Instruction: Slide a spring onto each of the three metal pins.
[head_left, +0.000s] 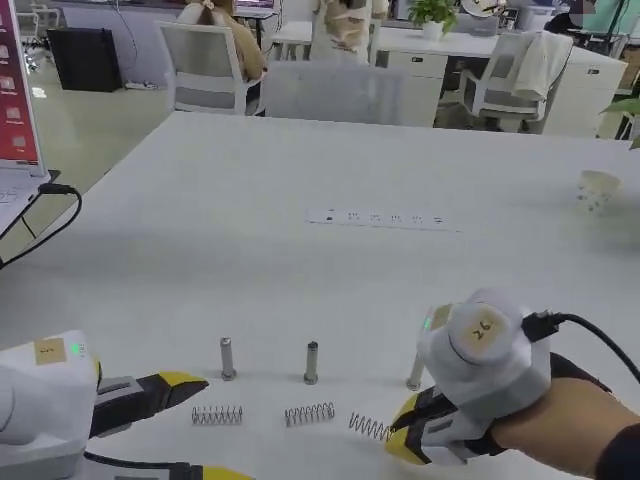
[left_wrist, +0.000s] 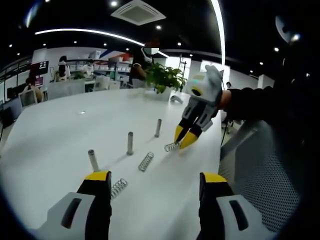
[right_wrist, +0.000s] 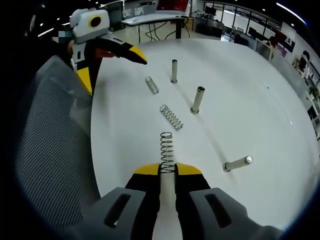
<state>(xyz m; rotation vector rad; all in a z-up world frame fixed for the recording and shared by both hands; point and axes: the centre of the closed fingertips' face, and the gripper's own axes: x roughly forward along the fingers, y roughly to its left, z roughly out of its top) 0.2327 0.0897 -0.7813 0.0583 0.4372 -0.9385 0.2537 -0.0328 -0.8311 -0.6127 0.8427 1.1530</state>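
Pins (head_left: 311, 362) stand upright in a row along the bottom of the head view, the rightmost partly hidden behind the right gripper (right_wrist: 167, 167). Its jaws are pinched together on one end of a spring (right_wrist: 167, 147) that points out over the white table (head_left: 300, 180). Two loose springs (head_left: 309, 413) lie just below the other pins. At lower left the left gripper (left_wrist: 156, 177) has its jaws wide apart. A paper cup (head_left: 597, 190) sits at far right, with a laptop (head_left: 15, 100) and black cable (head_left: 50, 215) at the left edge.

Yellow tips on the left gripper (left_wrist: 155, 177) and right gripper (right_wrist: 168, 169); each spring (right_wrist: 167, 145) and pin (right_wrist: 198, 99) silver; table (head_left: 300, 170) white.
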